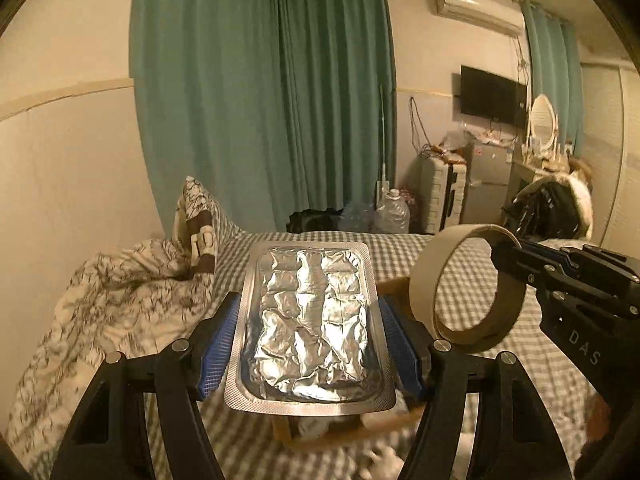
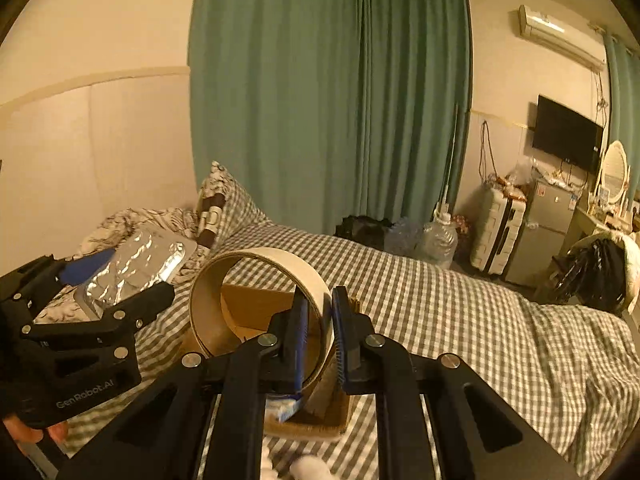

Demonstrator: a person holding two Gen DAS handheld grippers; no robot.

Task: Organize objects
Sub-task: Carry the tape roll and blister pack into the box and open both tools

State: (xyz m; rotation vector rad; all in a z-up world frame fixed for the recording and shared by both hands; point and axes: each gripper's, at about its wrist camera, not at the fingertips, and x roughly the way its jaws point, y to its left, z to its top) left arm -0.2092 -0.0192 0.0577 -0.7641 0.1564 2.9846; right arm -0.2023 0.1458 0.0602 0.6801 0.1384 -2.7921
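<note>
Holding both items in the air above the bed, the left gripper [image 1: 310,336] clamps a foil blister pack [image 1: 312,320] and the right gripper [image 2: 318,344] pinches a tape roll [image 2: 256,300]; below, the cardboard box [image 2: 256,308] waits, so neither looks stowed yet

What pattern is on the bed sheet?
Grey-and-white gingham check on the bed sheet, clearest in the right wrist view.

A home bedroom: a bed [image 2: 460,304] with checked sheet and pillow [image 2: 224,200], green curtains [image 2: 328,100], a wall television [image 2: 566,134], air conditioner [image 2: 560,36], suitcase [image 2: 498,232] and vanity mirror [image 2: 614,172].
</note>
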